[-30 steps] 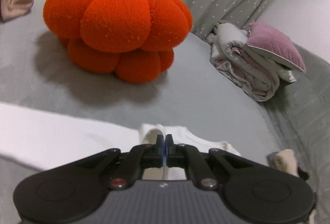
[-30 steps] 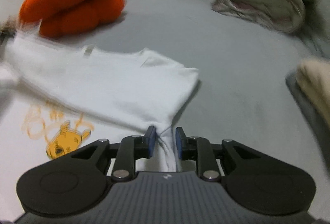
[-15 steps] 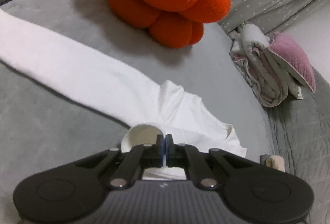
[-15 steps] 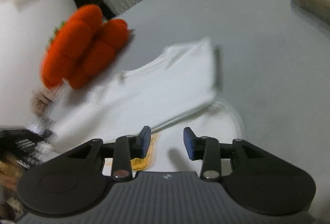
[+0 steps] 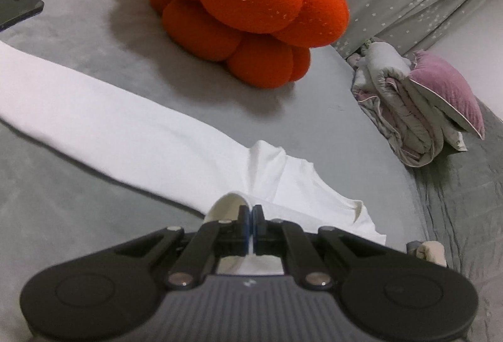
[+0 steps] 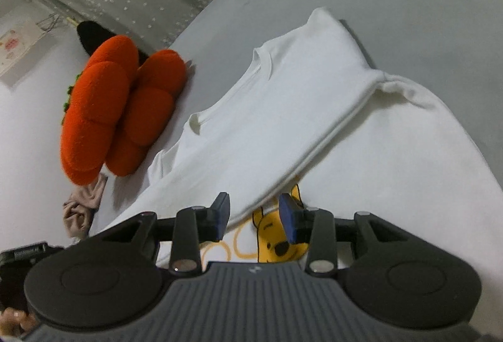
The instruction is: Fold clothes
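Grey bedspread point(image 5: 78, 210) with a white shirt point(image 6: 283, 121) spread on it, half folded, one gripper pinching it and the other standing apart.

Grey fabric covers the whole bed, and the white shirt lies across the middle of it with one side folded over itself, so that a yellow bear print point(image 6: 276, 244) shows just under the folded edge. An orange pumpkin cushion point(image 5: 245, 5) sits on the bed beyond the shirt, apart from it, and a folded quilt point(image 5: 405, 118) with a pink pillow point(image 5: 446, 90) lies further to the side. The left gripper point(image 5: 251, 217) is pressed together on a fold of the shirt's white cloth. The right gripper point(image 6: 254, 211) has just been opening; its blue pads point(image 6: 287, 216) now stand spread above the folded edge and the bear print, with nothing clamped between them.
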A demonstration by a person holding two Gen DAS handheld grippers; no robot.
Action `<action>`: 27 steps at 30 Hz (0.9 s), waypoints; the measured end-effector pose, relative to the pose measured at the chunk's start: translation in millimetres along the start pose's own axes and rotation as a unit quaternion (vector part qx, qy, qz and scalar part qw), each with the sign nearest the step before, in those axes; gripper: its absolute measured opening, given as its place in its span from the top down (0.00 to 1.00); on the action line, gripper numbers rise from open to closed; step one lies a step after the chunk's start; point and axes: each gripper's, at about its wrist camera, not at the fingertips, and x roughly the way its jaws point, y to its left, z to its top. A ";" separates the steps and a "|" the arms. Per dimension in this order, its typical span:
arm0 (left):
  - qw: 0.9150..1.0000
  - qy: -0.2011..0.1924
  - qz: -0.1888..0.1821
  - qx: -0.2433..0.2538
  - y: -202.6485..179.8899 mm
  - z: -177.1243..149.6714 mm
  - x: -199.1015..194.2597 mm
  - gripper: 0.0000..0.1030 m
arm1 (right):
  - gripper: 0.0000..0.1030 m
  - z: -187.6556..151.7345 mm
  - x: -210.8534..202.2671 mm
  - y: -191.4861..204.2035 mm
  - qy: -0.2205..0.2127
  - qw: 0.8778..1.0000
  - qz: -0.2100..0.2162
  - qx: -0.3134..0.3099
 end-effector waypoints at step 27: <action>0.994 0.091 0.054 0.024 8.8 -44.1 3.1 0.99 | 0.94 34.2 -41.0 -28.9 0.009 1.000 -0.009 0.005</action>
